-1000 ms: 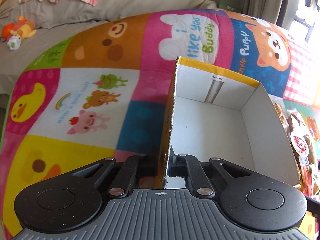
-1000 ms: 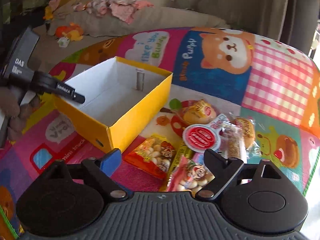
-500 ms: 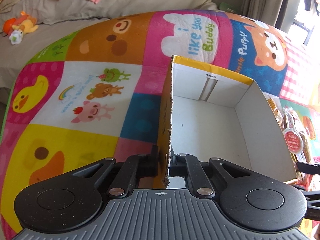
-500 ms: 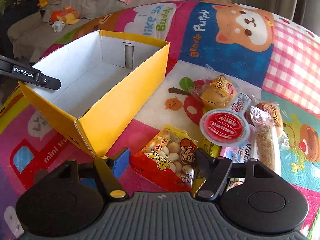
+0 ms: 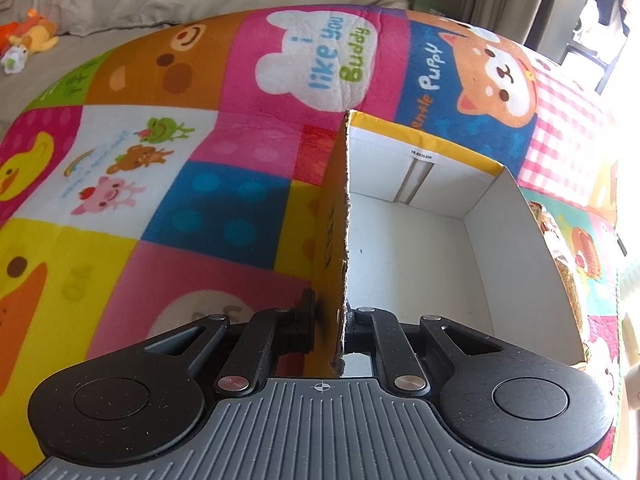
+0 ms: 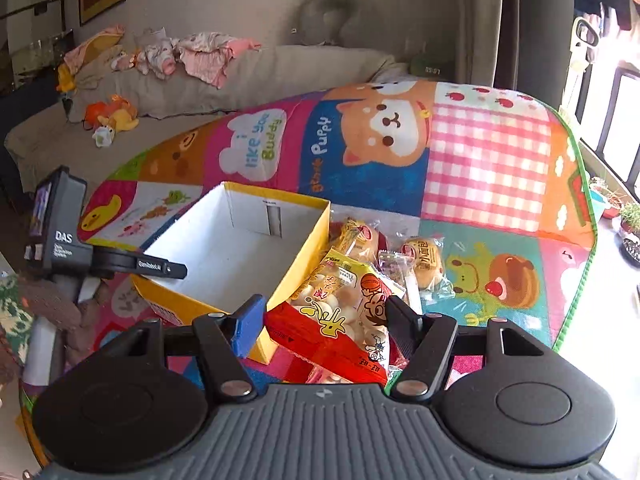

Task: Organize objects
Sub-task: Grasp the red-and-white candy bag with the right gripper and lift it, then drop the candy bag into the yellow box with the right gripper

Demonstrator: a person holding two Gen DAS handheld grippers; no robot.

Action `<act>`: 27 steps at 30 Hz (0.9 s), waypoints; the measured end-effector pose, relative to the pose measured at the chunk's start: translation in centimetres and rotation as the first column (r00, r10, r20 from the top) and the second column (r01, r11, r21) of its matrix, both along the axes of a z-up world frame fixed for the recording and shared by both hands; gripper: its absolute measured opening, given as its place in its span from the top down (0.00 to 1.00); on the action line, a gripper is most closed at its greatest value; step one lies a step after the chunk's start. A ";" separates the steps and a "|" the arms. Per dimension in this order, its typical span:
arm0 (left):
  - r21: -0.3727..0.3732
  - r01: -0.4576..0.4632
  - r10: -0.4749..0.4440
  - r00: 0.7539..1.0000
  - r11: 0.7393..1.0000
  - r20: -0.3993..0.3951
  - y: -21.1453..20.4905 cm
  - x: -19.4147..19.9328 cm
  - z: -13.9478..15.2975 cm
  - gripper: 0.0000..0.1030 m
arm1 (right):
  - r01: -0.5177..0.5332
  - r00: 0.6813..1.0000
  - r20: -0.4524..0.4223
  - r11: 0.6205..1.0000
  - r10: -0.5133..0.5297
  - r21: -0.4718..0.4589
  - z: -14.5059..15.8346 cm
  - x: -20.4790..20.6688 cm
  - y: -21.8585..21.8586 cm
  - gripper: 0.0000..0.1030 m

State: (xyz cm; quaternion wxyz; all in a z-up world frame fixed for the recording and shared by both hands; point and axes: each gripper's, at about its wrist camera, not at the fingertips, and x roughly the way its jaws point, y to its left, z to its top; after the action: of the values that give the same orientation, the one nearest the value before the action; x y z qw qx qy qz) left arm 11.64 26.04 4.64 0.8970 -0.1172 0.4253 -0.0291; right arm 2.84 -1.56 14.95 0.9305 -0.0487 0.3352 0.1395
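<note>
the left gripper point(image 5: 328, 320) is clamped on the near wall of the empty yellow box point(image 6: 240, 248) at centre frame, likely steadying it. the right gripper point(image 6: 324, 312) has just closed on the red snack bag point(image 6: 340, 316), raised beside the box, probably to drop in.

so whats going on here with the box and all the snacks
A person is tidying snacks into a yellow box on a play mat. The left gripper is clamped on the box's wall. The right gripper has closed on a red snack bag, lifted beside the box, which looks empty.
</note>
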 end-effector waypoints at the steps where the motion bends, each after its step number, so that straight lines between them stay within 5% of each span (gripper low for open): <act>1: -0.002 -0.003 0.003 1.000 1.000 -0.001 -0.1 0.0 0.0 0.89 | -0.005 1.000 -0.002 1.000 0.005 0.011 0.3 0.1 0.2 0.36; 5: 0.000 -0.001 0.001 1.000 1.000 -0.001 -0.1 -0.2 0.0 0.89 | -0.056 0.998 -0.006 0.996 0.056 0.065 1.2 1.0 2.2 0.36; 13: -0.009 -0.003 0.003 1.000 1.000 -0.002 0.0 -0.1 -0.1 0.88 | -0.151 0.980 0.141 0.985 0.139 0.079 3.4 6.5 10.4 0.35; 15: -0.016 -0.002 0.002 1.000 1.000 -0.003 0.1 -0.1 -0.1 0.88 | -0.167 0.976 0.152 0.982 0.153 0.084 3.7 8.4 11.6 0.22; 17: -0.023 -0.002 0.002 1.000 1.000 -0.003 0.2 -0.2 -0.2 0.88 | -0.139 0.983 0.135 0.987 0.127 0.085 3.7 10.0 12.2 0.22; 27: -0.023 0.004 -0.004 1.000 1.000 0.001 0.2 -0.1 -0.3 0.87 | 0.093 0.994 0.045 0.988 -0.099 0.121 1.5 10.1 2.1 0.18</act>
State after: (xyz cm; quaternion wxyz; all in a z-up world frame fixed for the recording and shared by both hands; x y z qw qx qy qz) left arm 11.50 26.25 4.31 0.8957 -0.1269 0.4247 -0.0358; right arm 12.95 0.59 16.47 0.9456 0.0192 0.3044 0.1130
